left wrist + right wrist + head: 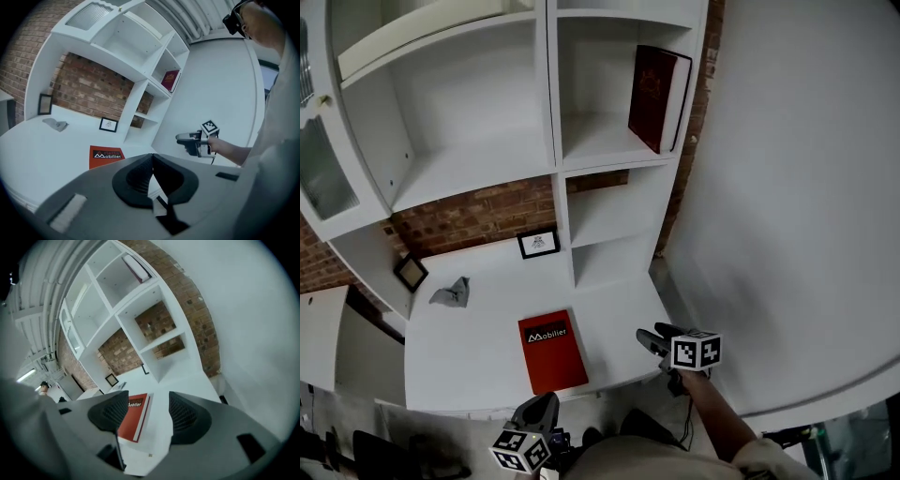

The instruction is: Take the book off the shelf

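A dark red book point(656, 94) leans upright in the top right shelf compartment; it also shows in the left gripper view point(170, 80) and the right gripper view point(136, 269). A red "Mobilier" book point(551, 350) lies flat on the white desk below. My right gripper point(649, 339) hovers over the desk's right front corner, far under the shelf book, open with nothing between its pads point(190, 416). My left gripper point(542, 408) sits low at the desk's front edge. Its pads point(140, 176) meet at the tips, empty.
The white shelf unit point(555, 141) stands against a brick wall. A small framed picture point(539, 244), a second frame point(411, 272) and a crumpled grey object point(452, 293) rest on the desk. A curved white wall point(787, 206) closes in the right side.
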`<state>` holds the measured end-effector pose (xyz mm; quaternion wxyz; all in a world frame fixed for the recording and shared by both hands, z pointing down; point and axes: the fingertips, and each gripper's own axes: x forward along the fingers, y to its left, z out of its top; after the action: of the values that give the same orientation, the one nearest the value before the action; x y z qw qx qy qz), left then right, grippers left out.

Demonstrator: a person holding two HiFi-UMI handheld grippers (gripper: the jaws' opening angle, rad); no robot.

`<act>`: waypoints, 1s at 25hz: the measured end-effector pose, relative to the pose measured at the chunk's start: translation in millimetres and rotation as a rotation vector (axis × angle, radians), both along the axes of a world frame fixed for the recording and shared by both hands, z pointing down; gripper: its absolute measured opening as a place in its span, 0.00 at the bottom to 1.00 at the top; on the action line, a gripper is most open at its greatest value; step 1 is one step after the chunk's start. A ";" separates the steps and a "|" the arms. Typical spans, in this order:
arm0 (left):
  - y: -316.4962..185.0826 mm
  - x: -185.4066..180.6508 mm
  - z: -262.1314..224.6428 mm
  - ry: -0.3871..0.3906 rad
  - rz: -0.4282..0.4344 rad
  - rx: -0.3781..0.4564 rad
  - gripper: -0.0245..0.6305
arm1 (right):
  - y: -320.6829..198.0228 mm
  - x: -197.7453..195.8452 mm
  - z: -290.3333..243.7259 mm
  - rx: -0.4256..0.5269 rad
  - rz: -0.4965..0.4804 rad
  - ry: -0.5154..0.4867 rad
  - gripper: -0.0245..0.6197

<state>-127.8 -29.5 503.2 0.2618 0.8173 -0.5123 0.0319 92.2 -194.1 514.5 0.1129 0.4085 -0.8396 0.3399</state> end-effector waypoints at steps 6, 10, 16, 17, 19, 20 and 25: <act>-23.6 1.0 -8.3 -0.004 -0.008 0.018 0.04 | -57.0 24.6 -81.4 0.219 0.067 0.035 0.42; -43.1 8.6 -15.2 -0.014 -0.015 0.027 0.04 | -96.2 31.3 -128.3 0.339 0.072 0.048 0.42; -76.2 22.1 -28.1 -0.029 -0.021 0.051 0.04 | -148.4 46.3 -224.7 0.522 0.080 -0.035 0.42; -80.9 24.7 -29.5 -0.033 -0.016 0.054 0.04 | -157.8 50.7 -244.0 0.566 0.093 -0.035 0.42; -87.5 28.2 -31.6 -0.045 -0.008 0.056 0.04 | -176.6 60.7 -280.6 0.655 0.138 -0.018 0.42; -89.7 29.5 -32.2 -0.049 -0.007 0.055 0.04 | -185.0 64.7 -297.8 0.696 0.160 -0.013 0.42; -96.3 39.6 -30.6 -0.054 -0.005 0.048 0.04 | -217.3 58.7 -361.8 0.836 0.183 0.022 0.43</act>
<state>-88.2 -125.8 472.6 0.2283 0.8208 -0.5220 0.0408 150.9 -411.4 152.8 -0.0839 0.4956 -0.8641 -0.0252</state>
